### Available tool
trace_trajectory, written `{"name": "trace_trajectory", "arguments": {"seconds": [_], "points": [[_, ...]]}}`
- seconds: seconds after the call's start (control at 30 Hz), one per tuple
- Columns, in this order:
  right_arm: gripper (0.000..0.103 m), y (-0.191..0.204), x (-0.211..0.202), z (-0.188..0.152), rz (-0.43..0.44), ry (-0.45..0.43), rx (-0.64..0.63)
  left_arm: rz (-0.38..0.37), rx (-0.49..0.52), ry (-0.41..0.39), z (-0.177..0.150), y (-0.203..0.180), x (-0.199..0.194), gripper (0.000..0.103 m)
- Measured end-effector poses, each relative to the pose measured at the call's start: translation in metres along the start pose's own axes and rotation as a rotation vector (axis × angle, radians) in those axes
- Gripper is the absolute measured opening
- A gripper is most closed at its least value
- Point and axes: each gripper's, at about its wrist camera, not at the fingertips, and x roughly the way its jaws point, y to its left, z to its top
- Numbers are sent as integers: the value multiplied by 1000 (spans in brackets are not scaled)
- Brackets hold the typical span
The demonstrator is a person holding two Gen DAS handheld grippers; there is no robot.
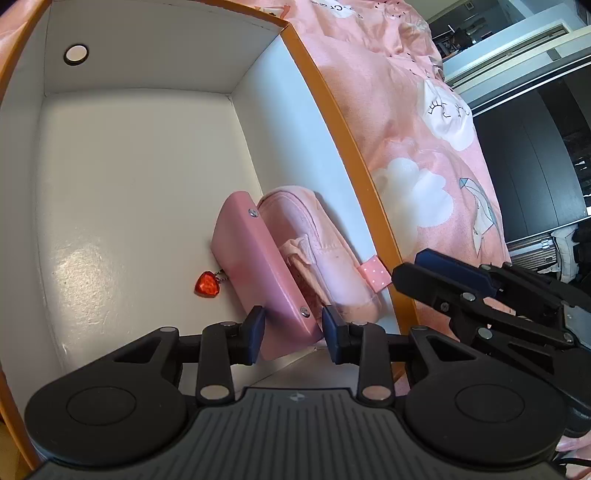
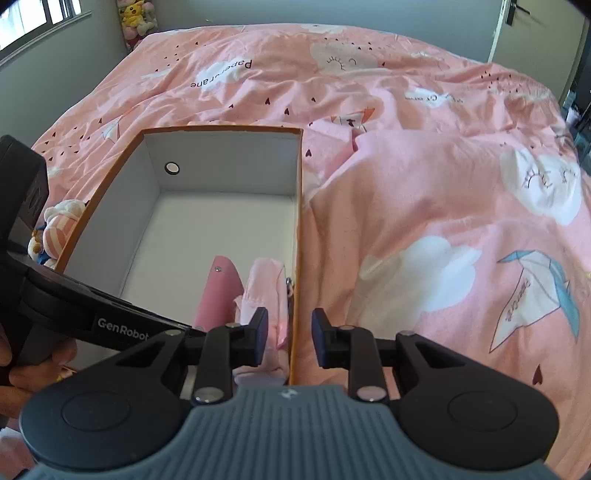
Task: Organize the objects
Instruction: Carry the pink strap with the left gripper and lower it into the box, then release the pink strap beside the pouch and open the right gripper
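1. Box (image 1: pixel 343 122): orange outside, white inside, open-topped; stands on a pink bedspread (image 1: pixel 417 122) printed with clouds and paper cranes; a round hole (image 1: pixel 76 54) pierces its far end wall.
2. Hard pink case (image 1: pixel 258 273): lies in the near right corner of the box, leaning against a soft pink pouch (image 1: pixel 325 251); two metal studs show along its upper edge.
3. Red heart charm (image 1: pixel 207 284): hangs on a short chain from the case and rests on the box floor; seen only in the left wrist view.
4. Left gripper (image 1: pixel 293 328): fingers set narrowly either side of the case's near end; whether the pads touch it, I cannot tell.
5. Right gripper (image 2: pixel 290 338): fingers apart, straddling the right wall of the box, one pad inside by the pouch, one outside over the bedspread; grips nothing.
6. Right wrist view alone: the whole bed, a striped plush toy (image 2: pixel 61 225) left of the box, a yellow plush toy (image 2: pixel 133 14) in the far corner of the room, and a window (image 2: pixel 33 18).
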Motion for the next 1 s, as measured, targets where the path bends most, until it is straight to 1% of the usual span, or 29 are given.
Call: {"name": "trace_trajectory", "arguments": {"seconds": [0.07, 0.13, 0.33, 0.37, 0.43, 0.6, 0.7, 0.8, 0.9, 1.0], "points": [[27, -2, 2, -1, 0, 6, 14, 9, 27, 9, 0, -2, 2, 37], [27, -2, 2, -1, 8, -4, 20, 40, 86, 34, -1, -9, 5, 35], [27, 1, 0, 0, 42, -3, 12, 170, 364, 135, -7, -36, 4, 29], [27, 1, 0, 0, 49, -1, 17, 188, 392, 142, -7, -39, 4, 29], [27, 0, 1, 0, 54, -1, 26, 178, 395, 126, -7, -39, 2, 30], [26, 0, 2, 0, 57, 5, 30, 49, 337, 85, -11, -25, -2, 37], [25, -1, 4, -2, 53, 17, 28, 6, 314, 49, -12, -19, -7, 44], [25, -3, 6, -4, 52, 25, 39, -5, 324, 29, -10, -22, -11, 49], [26, -4, 3, -3, 57, 10, 42, -1, 323, -5, -8, -24, -13, 50], [27, -1, -2, 0, 66, -11, 20, -15, 291, -35, -4, -20, -18, 50]]}}
